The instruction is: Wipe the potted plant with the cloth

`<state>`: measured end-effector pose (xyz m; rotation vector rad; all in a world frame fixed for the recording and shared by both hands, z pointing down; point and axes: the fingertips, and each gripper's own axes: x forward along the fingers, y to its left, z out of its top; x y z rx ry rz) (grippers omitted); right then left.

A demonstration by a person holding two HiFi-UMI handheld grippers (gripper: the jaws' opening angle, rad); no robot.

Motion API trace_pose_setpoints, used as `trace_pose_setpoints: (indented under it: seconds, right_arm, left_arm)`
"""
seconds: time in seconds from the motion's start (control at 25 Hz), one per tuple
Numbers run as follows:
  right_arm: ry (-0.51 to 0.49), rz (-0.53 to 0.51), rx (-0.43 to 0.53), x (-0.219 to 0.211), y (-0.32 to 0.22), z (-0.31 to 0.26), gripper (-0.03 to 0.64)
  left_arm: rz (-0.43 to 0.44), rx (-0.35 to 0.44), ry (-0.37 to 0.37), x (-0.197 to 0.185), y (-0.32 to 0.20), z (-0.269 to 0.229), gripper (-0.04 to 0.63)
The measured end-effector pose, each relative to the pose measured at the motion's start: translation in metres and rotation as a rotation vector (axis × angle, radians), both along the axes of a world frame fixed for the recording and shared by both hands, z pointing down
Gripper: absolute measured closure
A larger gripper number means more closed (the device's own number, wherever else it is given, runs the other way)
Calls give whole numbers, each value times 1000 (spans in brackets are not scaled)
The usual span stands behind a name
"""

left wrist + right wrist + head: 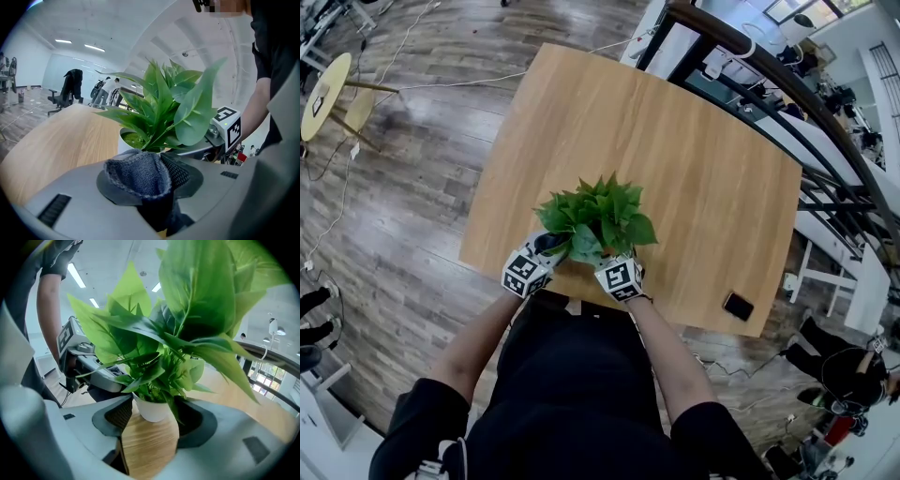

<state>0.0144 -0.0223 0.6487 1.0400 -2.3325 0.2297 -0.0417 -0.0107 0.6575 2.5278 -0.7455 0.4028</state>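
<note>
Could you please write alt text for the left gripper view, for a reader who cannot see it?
The left tongs are shut on a grey-blue cloth, held close in front of a leafy green potted plant in a white pot on a wooden table. The right tongs, with their marker cube, show behind the leaves at the right.

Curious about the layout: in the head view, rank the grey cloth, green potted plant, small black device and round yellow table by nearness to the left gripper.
1. Grey cloth, clamped in the left gripper.
2. Green potted plant, just ahead of it.
3. Small black device, off to the right.
4. Round yellow table, far left on the floor.
</note>
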Motion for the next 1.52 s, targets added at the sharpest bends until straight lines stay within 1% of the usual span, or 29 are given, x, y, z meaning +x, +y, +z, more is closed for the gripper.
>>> trace_pose_setpoints:
  seconds: [0.16, 0.24, 0.28, 0.36, 0.44, 0.48, 0.64, 0.68, 0.84, 0.96, 1.04, 1.12, 1.2, 1.28, 1.32, 1.36, 1.44, 1.52]
  right_arm:
    - [2, -65, -2, -12, 16, -2, 344]
    - [-2, -102, -2, -15, 27, -3, 344]
    - [-5, -99, -9, -14, 30, -2, 344]
    - [-15, -38, -26, -4, 27, 1, 344]
    - [-13, 28, -23, 8, 20, 3, 344]
    - [-6, 38, -16, 11, 17, 3, 344]
    - [9, -19, -2, -1, 11, 1, 344]
    - [8, -19, -3, -3, 9, 0, 344]
    - [-14, 42, -9, 0, 3, -2, 344]
    - [-21, 47, -14, -4, 5, 0, 344]
    - [-14, 30, -14, -8, 7, 0, 344]
    - [-3, -10, -12, -13, 12, 0, 344]
    - [22, -86, 1, -23, 22, 3, 344]
    - [57, -164, 26, -34, 34, 2, 344]
    - [63, -176, 28, -35, 37, 2, 344]
    - [55, -160, 15, -33, 37, 4, 344]
    - [26, -79, -26, -20, 30, 8, 344]
    - [20, -17, -37, -4, 19, 10, 344]
  left_arm:
    - [-35, -2, -5, -10, -11, 0, 453]
    - [-27, 18, -20, -9, -16, -2, 453]
    - [-13, 31, -31, -7, -17, -3, 453]
    - [9, 45, -44, -5, -20, -4, 453]
    - [8, 45, -45, -5, -21, -4, 453]
    - [4, 43, -45, -5, -21, -4, 453]
    - [-5, 33, -44, -4, -18, -3, 453]
    - [-8, 28, -43, -4, -18, -3, 453]
    - [-2, 18, -36, 3, -14, -5, 453]
    - [18, 17, -31, 8, -2, -5, 453]
    - [17, 15, -24, 9, 2, -6, 453]
    - [-16, 8, -11, 6, -1, -6, 453]
    - [-38, 4, -4, 3, -6, -6, 453]
    - [-30, 9, -8, 2, -9, -5, 453]
    - [-26, 12, -11, 1, -11, -5, 453]
    - [-28, 12, -12, -1, -13, -5, 453]
    - [-42, 9, -11, -5, -16, -5, 453]
    - [-51, 6, -11, -9, -18, -4, 453]
